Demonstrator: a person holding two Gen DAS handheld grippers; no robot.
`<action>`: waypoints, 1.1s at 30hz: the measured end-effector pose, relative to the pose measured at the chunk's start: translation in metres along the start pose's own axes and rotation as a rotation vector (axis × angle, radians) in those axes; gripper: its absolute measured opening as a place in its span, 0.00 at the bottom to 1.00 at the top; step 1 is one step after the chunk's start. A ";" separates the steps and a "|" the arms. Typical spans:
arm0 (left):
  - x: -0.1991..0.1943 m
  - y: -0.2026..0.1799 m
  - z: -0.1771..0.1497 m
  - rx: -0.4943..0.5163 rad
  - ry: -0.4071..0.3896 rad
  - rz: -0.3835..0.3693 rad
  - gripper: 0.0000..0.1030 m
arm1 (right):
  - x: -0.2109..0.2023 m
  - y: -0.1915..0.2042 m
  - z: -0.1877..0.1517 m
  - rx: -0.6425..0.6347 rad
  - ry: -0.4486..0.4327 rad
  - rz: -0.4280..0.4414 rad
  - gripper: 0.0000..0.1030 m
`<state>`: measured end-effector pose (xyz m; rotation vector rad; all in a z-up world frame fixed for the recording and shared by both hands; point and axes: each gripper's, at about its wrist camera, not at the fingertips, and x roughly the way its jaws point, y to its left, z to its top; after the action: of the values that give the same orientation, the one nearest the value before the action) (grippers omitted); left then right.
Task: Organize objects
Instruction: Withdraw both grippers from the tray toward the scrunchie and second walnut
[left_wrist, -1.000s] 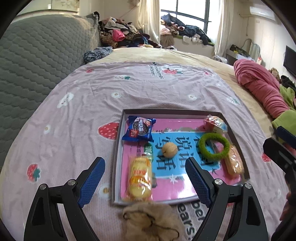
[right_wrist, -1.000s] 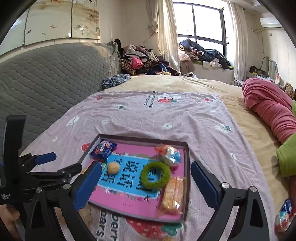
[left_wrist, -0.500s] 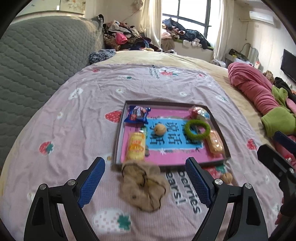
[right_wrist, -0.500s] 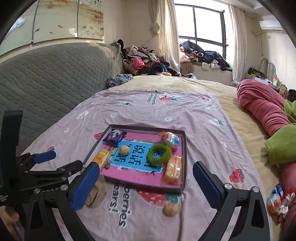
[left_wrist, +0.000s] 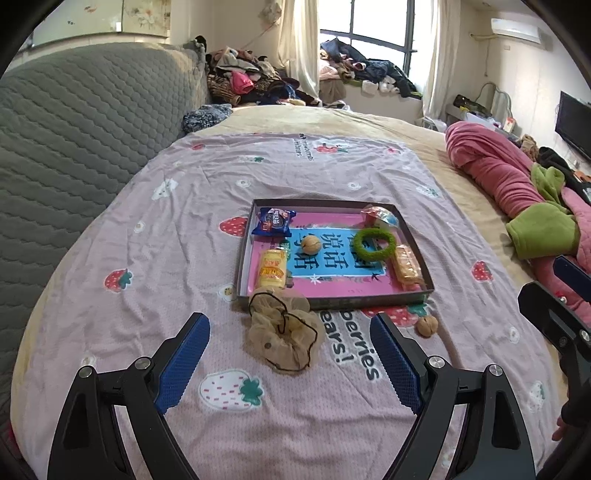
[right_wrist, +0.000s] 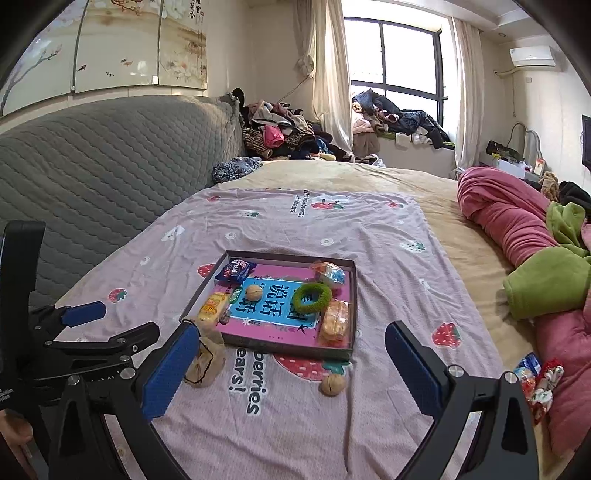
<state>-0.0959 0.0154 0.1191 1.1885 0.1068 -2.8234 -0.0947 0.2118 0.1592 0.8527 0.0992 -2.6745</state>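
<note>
A wide bed is seen, covered by a pink strawberry-print sheet (left_wrist: 177, 236), with a grey quilted headboard at one side, a rolled pink blanket at the other and clothes heaped under the window beyond. A shallow tray (left_wrist: 334, 302) has been laid flat on the sheet as the collecting place; in it are kept a green ring (left_wrist: 374, 244), a blue snack packet (left_wrist: 274, 222), a yellow packet (left_wrist: 272, 268) and a walnut. Outside its near edge, still unsorted by the look of it, a beige scrunchie (left_wrist: 282, 332) and a second walnut (left_wrist: 427, 326) are left. The left gripper (left_wrist: 290, 363) and right gripper (right_wrist: 291, 373) are held wide and empty above the sheet, probably for an overview.
</note>
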 end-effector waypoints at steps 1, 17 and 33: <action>-0.004 0.000 -0.001 0.002 -0.003 0.002 0.87 | -0.003 0.000 0.000 0.001 -0.001 0.000 0.99; -0.022 -0.003 -0.020 0.026 0.020 0.004 0.87 | -0.029 0.000 -0.019 -0.011 0.020 -0.033 0.99; 0.012 0.006 -0.039 0.027 0.077 0.005 0.87 | 0.003 -0.004 -0.051 -0.009 0.095 -0.032 0.99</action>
<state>-0.0761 0.0126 0.0833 1.3014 0.0696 -2.7838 -0.0702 0.2230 0.1158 0.9835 0.1484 -2.6603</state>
